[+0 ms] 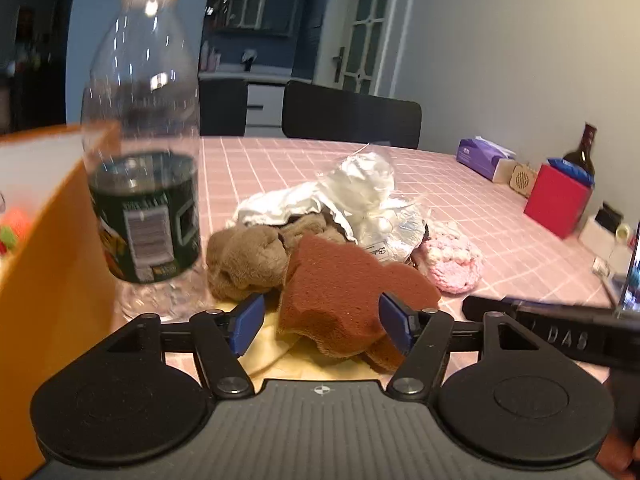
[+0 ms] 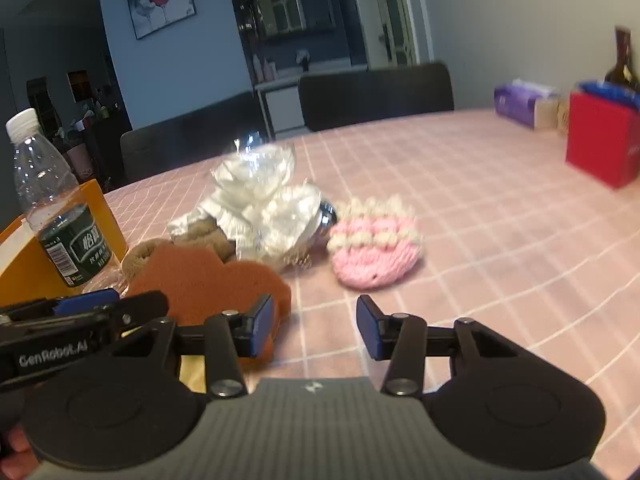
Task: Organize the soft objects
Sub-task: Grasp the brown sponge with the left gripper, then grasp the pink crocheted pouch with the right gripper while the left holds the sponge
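A brown sponge [image 1: 344, 296] lies on the pink checked table, between the open blue pads of my left gripper [image 1: 322, 326]; whether the pads touch it I cannot tell. Behind it lie a tan plush toy [image 1: 248, 260], a crumpled white and silver bag [image 1: 352, 200] and a pink knitted piece [image 1: 454, 264]. In the right wrist view my right gripper [image 2: 316, 328] is open and empty over the table, with the sponge [image 2: 208, 276] at its left pad and the pink knitted piece [image 2: 376, 252] ahead. The left gripper [image 2: 80, 320] shows at the left there.
A plastic water bottle [image 1: 144, 152] stands at the left beside an orange box [image 1: 44, 248]. A red box [image 1: 558, 200], a purple tissue pack [image 1: 482, 156] and a dark glass bottle [image 1: 582, 152] stand at the far right. Dark chairs [image 1: 352, 116] stand behind the table.
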Tool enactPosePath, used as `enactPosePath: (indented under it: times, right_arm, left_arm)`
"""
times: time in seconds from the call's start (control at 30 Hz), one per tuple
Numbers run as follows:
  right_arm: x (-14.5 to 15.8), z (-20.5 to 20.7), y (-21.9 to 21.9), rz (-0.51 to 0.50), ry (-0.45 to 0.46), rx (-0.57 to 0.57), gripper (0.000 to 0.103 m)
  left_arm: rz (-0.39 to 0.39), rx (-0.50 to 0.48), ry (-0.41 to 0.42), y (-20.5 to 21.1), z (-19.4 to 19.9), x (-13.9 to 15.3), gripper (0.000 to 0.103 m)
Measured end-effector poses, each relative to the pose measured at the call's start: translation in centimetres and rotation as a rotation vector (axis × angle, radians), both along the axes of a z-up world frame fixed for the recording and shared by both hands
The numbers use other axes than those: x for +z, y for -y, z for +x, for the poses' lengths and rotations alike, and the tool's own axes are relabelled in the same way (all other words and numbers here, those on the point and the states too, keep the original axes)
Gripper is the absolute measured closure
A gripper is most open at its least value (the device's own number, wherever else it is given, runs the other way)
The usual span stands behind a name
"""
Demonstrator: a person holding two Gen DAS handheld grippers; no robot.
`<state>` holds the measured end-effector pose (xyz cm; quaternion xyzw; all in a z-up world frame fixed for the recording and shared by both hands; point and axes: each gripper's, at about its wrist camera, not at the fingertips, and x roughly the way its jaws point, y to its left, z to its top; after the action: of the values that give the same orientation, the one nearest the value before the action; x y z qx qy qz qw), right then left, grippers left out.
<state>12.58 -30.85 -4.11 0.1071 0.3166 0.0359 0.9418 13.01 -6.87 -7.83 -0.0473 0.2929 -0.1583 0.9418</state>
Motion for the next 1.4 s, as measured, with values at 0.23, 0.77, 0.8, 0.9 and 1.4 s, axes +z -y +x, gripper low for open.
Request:
enactPosePath:
  times: [0.23, 0.77, 0.8, 0.9, 1.4]
  right_arm:
    - [-1.3, 0.9, -0.6, 0.018, -0.039, 0.030, 0.057]
    - [-1.4, 1.2, -0.7, -0.009, -0.030, 0.023, 0.071]
    - [-1.5, 1.3, -0.7, -0.010, -0.034, 0.022, 0.071]
    - [-1.6, 1.4, -0.7, 0.014, -0.043, 0.036, 0.071]
    - [-1.0, 4.3, -0.7, -0.207, -0.001, -0.112, 0.022]
  left_arm:
    - [-0.090, 0.032, -0.082, 0.1, 2.2, -1.1, 0.017]
    - [-0.238, 0.036, -0.039, 1.6, 1.5, 1.0, 0.056]
    - [-0.256, 0.026, -0.025, 1.7, 1.4, 1.1, 0.056]
    - [-0.229, 0.008, -0.088, 3.0, 2.6, 0.1, 0.054]
    - [-0.074, 0.019, 0.000, 4.0, 3.0, 1.8, 0.066]
